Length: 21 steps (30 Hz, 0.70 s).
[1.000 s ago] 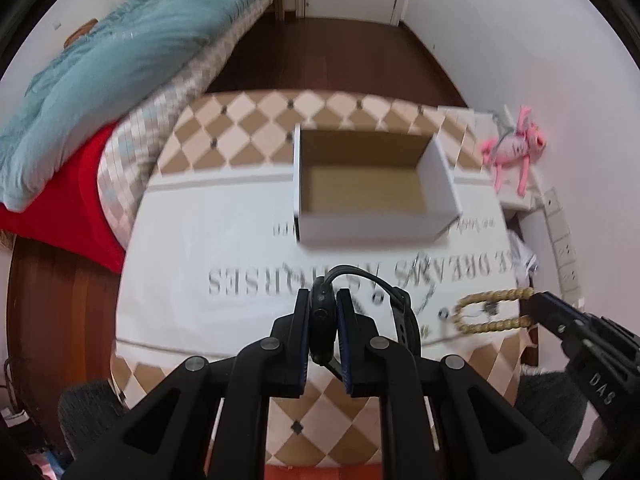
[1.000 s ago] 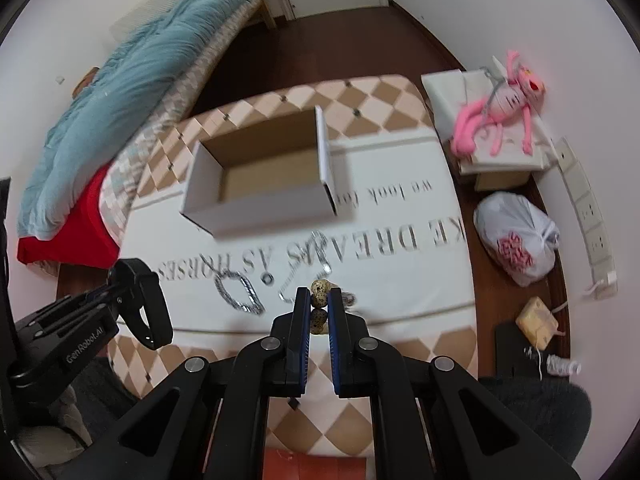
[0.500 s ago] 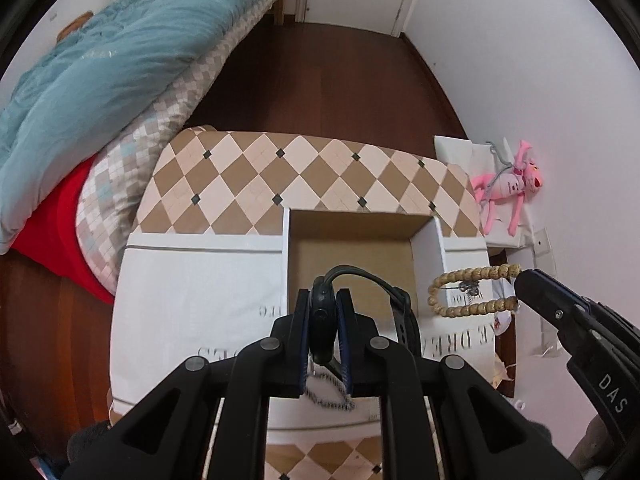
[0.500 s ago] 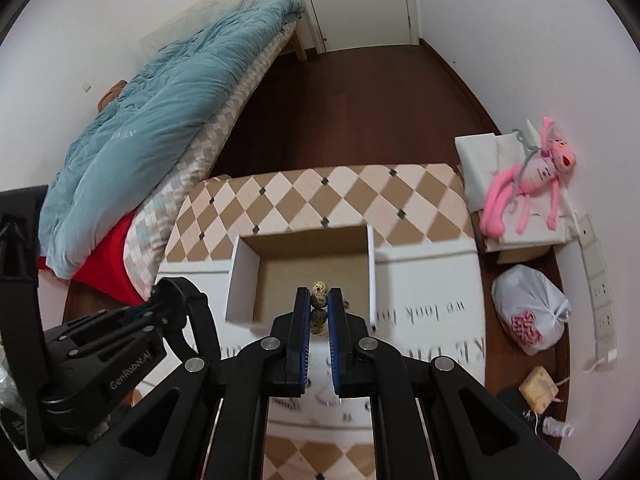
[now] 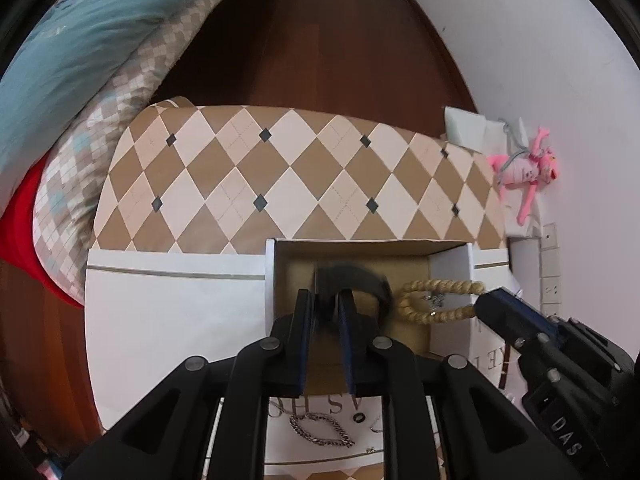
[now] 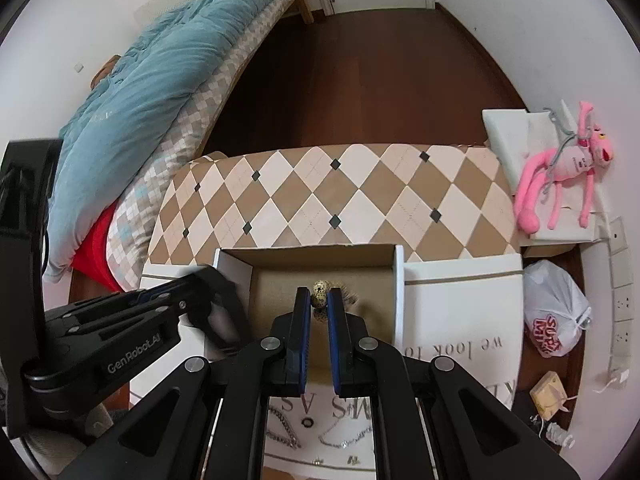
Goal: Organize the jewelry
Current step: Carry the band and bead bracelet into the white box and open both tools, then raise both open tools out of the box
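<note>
An open white cardboard box (image 5: 270, 276) (image 6: 399, 280) stands on the white cloth. My left gripper (image 5: 326, 300) is shut on a black watch (image 5: 360, 276), blurred, held over the box. My right gripper (image 6: 319, 300) is shut on a tan bead bracelet (image 6: 320, 294) and also holds it over the box; the bracelet shows as a loop in the left wrist view (image 5: 436, 300). A silver chain (image 5: 322, 432) (image 6: 282, 432), a small ring (image 5: 360, 417) (image 6: 307, 423) and other small pieces lie on the cloth below both grippers.
The table has a brown and cream diamond cover (image 5: 280, 184) with a white printed cloth (image 5: 172, 312) over it. A bed with a blue duvet (image 6: 152, 92) is at the left. A pink plush toy (image 6: 560, 172) and a plastic bag (image 6: 556, 312) lie at the right.
Both grippers have moved forward and down over the box, carrying the watch and the bead bracelet. The box now fills the near middle of both views.
</note>
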### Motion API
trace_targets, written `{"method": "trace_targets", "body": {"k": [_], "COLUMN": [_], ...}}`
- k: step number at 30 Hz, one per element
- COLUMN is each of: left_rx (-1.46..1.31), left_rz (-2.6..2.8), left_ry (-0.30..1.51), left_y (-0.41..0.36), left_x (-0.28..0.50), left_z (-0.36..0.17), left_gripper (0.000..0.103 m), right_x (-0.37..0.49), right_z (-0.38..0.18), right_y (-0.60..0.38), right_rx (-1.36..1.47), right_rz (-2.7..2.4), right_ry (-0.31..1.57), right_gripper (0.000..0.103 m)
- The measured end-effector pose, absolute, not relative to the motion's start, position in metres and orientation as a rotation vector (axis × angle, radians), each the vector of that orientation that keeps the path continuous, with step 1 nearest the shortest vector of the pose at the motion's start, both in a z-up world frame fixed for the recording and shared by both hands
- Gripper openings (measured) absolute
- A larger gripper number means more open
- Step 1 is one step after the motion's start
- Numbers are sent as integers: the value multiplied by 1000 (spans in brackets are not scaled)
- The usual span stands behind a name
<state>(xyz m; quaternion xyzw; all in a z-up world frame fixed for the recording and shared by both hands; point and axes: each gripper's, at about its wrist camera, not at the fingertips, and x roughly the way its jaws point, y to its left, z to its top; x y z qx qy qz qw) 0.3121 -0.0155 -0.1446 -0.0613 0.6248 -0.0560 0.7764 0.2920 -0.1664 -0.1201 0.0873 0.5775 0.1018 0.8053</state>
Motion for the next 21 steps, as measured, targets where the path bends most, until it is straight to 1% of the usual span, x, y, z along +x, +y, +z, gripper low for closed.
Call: {"method": "trace_targets", "body": {"k": [1, 2, 3, 4, 5, 6, 8, 10, 11, 13, 14, 15, 19, 20, 21], "left_rx": [-106, -91, -89, -83, -72, -64, -48, -35, -22, 11, 25, 32, 68, 76, 79], "left_rz": [-108, -100, -96, -82, -68, -54, -18, 13, 31, 59, 73, 73, 81, 84, 84], "left_ry": [1356, 1348, 1337, 1333, 1325, 1310, 1290, 1278, 1257, 1219, 1196, 1177, 1148, 1147, 1146], "left_y": [-17, -18, -17, -15, -13, -11, -4, 2, 5, 7, 8, 8, 7, 8, 7], "left_x": [315, 316, 317, 316, 316, 315, 311, 307, 303, 297, 292, 287, 272, 270, 267], "left_z": [-145, -144, -143, -141, -140, -138, -136, -136, -136, -136, -137, -138, -146, -149, -151], "left_gripper": [21, 25, 39, 61, 70, 74, 77, 89, 91, 94, 96, 102, 102, 102, 103], "right_x": [297, 301, 301, 301, 300, 299, 296, 293, 291, 286, 282, 279, 267, 264, 263], "right_z": [-128, -137, -140, -144, -146, -146, -146, -144, -143, -143, -145, -147, -156, -159, -160], "right_y": [-166, -166, -167, -170, -173, -178, -185, -188, -189, -187, -186, -184, -179, -178, -176], "right_rx": [186, 172, 158, 146, 146, 142, 139, 111, 85, 37, 12, -5, -61, -74, -79], "right_rz": [224, 215, 207, 192, 175, 161, 138, 104, 85, 55, 41, 29, -9, -17, -23], "right_ry": [1273, 1311, 1322, 1331, 1333, 1329, 1313, 1296, 1287, 1272, 1266, 1261, 1252, 1247, 1243], "right_gripper": [9, 10, 15, 22, 46, 64, 66, 66, 67, 83, 95, 99, 100, 103, 103]}}
